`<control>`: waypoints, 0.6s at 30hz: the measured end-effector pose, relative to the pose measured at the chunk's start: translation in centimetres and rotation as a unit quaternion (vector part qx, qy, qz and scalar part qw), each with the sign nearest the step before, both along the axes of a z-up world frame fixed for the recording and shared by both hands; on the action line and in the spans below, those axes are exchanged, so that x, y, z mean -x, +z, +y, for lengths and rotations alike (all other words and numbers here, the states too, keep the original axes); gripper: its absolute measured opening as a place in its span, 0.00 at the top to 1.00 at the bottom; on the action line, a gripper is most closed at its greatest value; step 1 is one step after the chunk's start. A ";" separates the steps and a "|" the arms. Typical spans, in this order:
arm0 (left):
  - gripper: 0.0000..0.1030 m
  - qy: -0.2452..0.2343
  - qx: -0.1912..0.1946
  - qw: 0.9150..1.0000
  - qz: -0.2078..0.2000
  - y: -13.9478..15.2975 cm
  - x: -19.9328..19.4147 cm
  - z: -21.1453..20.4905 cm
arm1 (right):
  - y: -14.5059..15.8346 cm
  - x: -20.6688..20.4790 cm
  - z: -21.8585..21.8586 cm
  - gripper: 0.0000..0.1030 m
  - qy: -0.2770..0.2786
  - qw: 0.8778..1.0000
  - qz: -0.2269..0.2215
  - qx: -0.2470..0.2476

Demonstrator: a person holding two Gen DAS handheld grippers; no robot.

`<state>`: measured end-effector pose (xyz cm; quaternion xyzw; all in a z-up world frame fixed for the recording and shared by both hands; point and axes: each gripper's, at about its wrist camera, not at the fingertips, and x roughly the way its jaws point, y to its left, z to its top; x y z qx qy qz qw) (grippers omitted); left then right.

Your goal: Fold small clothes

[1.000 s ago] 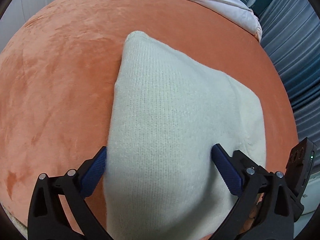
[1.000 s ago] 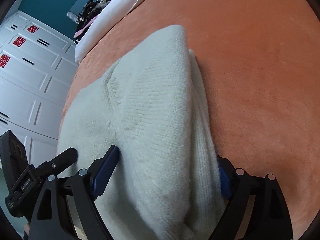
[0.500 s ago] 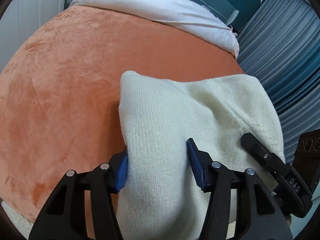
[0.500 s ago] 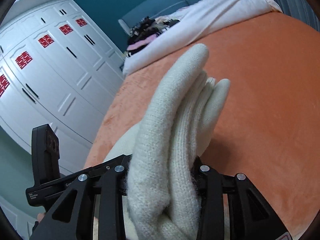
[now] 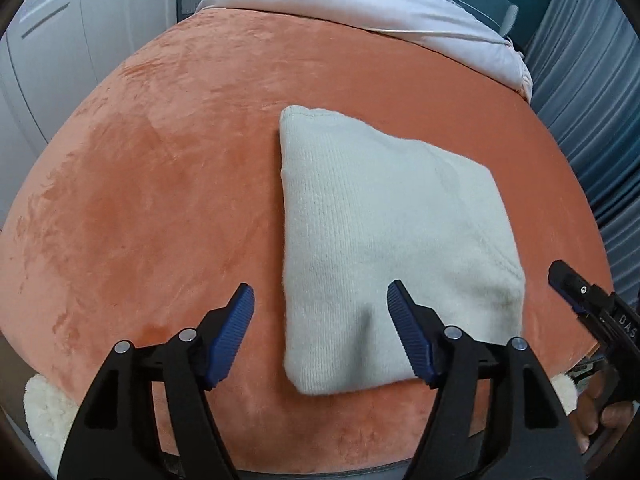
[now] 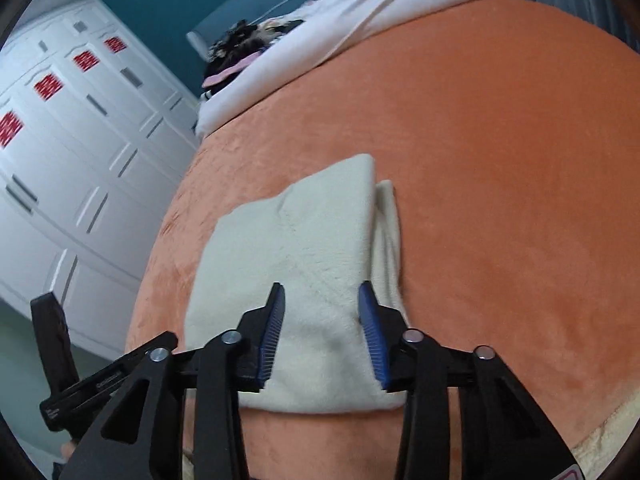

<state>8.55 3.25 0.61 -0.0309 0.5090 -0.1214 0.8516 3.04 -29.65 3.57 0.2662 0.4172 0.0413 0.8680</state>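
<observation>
A cream knitted garment (image 5: pixel 392 232) lies folded into a flat rectangle on the orange blanket (image 5: pixel 160 184). My left gripper (image 5: pixel 320 316) hovers over its near left corner. Its jaws are opening, and the blue pads (image 5: pixel 236 324) touch nothing. In the right wrist view the same garment (image 6: pixel 304 240) lies flat, with a second layer showing along its right edge. My right gripper (image 6: pixel 323 320) hangs above its near end. These jaws are closing to a narrow gap, with only the cloth below showing through and nothing pinched.
A white duvet (image 5: pixel 360 4) with dark clothes (image 6: pixel 248 48) on it lies at the far end of the bed. White wardrobe doors (image 6: pixel 72 152) stand to the left and blue curtains (image 5: pixel 592 92) to the right. Cream fleece (image 5: pixel 44 412) hangs at the near edge.
Half a second ago both grippers pinched the bunched, lifted garment. Now it lies flat and folded, both grippers have let go and pulled back and up.
</observation>
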 end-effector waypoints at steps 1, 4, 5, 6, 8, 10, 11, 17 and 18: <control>0.35 -0.008 -0.013 1.000 0.004 -0.5 0.1 -0.6 | -0.1 -0.3 0.9 0.82 0.024 0.999 0.006 0.032; 0.33 -0.012 -0.037 0.999 0.030 -2.8 0.1 -1.4 | -4.7 -2.7 3.4 1.00 0.076 0.985 0.076 0.138; 0.33 -0.007 -0.035 0.999 0.037 -3.3 0.1 -1.3 | -6.4 -3.5 3.1 1.00 0.079 0.981 0.105 0.142; 0.33 -0.003 -0.031 0.999 0.043 -3.7 0.3 -1.1 | -6.7 -3.4 3.0 1.00 0.071 0.982 0.109 0.135; 0.33 0.001 -0.026 0.999 0.038 -3.5 0.6 -0.6 | -4.1 -2.3 3.2 1.00 0.059 0.986 0.088 0.129; 0.33 -0.008 -0.037 0.999 0.033 -3.6 1.1 -0.8 | -2.7 -1.4 3.4 1.00 0.054 0.988 0.071 0.129; 0.33 -0.009 -0.043 0.999 0.029 -3.8 1.2 -1.1 | -3.3 -1.2 3.5 1.00 0.054 0.986 0.080 0.134; 0.32 -0.010 -0.066 0.998 0.009 -2.6 2.6 -2.0 | -4.2 -0.3 3.4 0.97 0.033 0.985 0.102 0.134; 0.30 -0.012 -0.072 0.997 0.000 -2.2 3.1 -2.2 | -3.4 0.9 3.2 0.94 0.028 0.986 0.090 0.135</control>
